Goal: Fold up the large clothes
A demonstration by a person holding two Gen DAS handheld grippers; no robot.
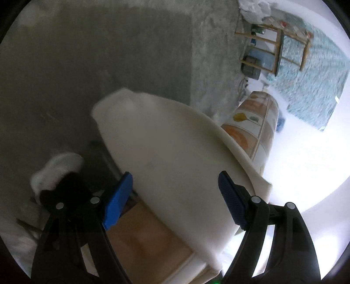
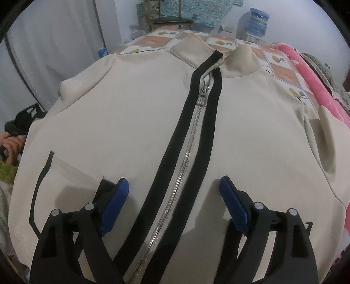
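Note:
A cream zip-up jacket [image 2: 135, 122] lies front up on a bed, with black bands along a silver zipper [image 2: 186, 161] and its collar at the far end. My right gripper [image 2: 174, 196] is open just above the jacket's lower front, its blue pads either side of the zipper. In the left wrist view a cream part of the jacket [image 1: 166, 153] hangs over the bed's edge. My left gripper [image 1: 175, 196] is open, its pads either side of this cloth without gripping it.
The bed has a tiled orange and white cover [image 2: 282, 72]; [image 1: 251, 122]. A pink blanket [image 2: 317, 98] lies along its right side. A wooden shelf [image 1: 273, 50] stands on the grey floor [image 1: 109, 54]. A water bottle [image 2: 258, 19] stands behind the bed.

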